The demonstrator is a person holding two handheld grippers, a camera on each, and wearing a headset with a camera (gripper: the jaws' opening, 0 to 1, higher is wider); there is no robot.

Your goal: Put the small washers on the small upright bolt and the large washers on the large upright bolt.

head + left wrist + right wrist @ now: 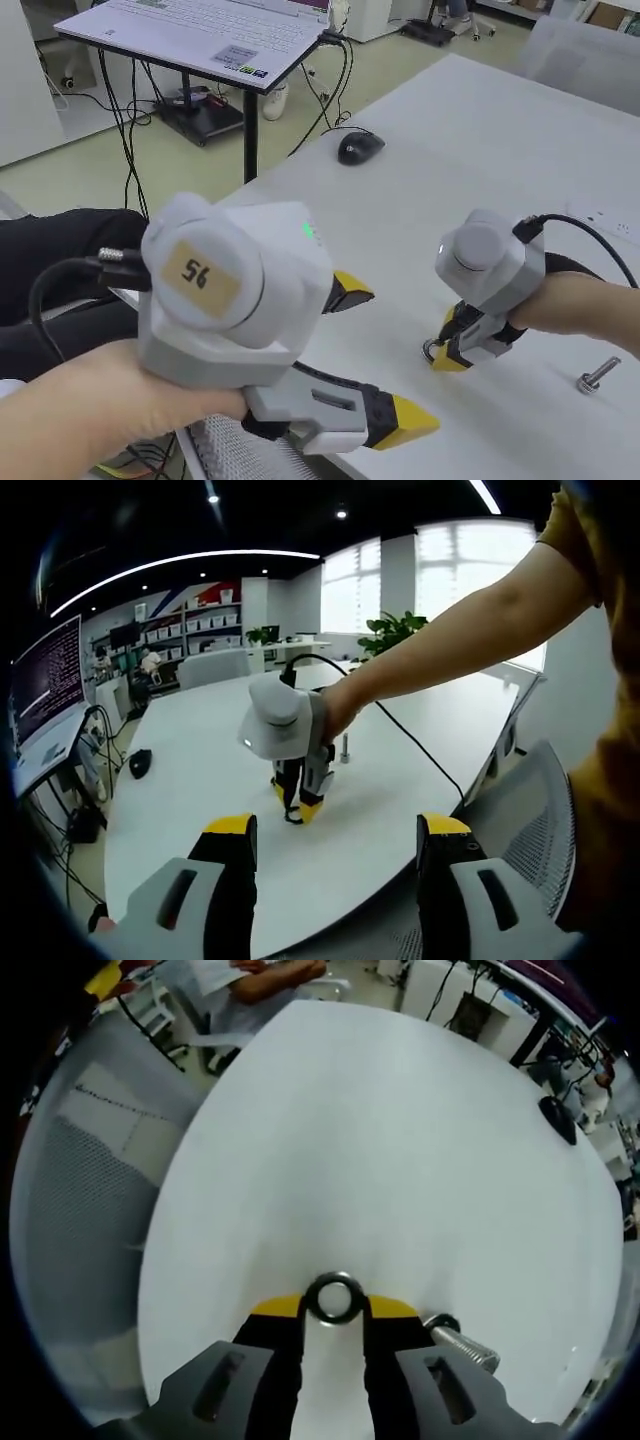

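My right gripper (pixel 447 356) points down at the white table (pixel 470 130), shut on a metal washer (pixel 429 350). In the right gripper view the washer (pixel 333 1297) sits flat between the yellow fingertips of the right gripper (pixel 333 1307). A threaded bolt (pixel 462 1346) with a dark ring at its base lies close beside the right jaw. A small upright bolt (pixel 597 377) stands on the table to the right. My left gripper (pixel 385 355) is held over the table's near edge, open and with nothing in it. The left gripper (pixel 337 830) faces the right gripper (pixel 293 812), with a bolt (pixel 345 748) behind it.
A black mouse (pixel 360 147) lies on the far part of the table. A laptop (pixel 200 30) rests on a black stand beyond the table, with cables hanging under it. A mesh chair back (pixel 230 450) is at the near edge. A white power strip (pixel 610 220) lies far right.
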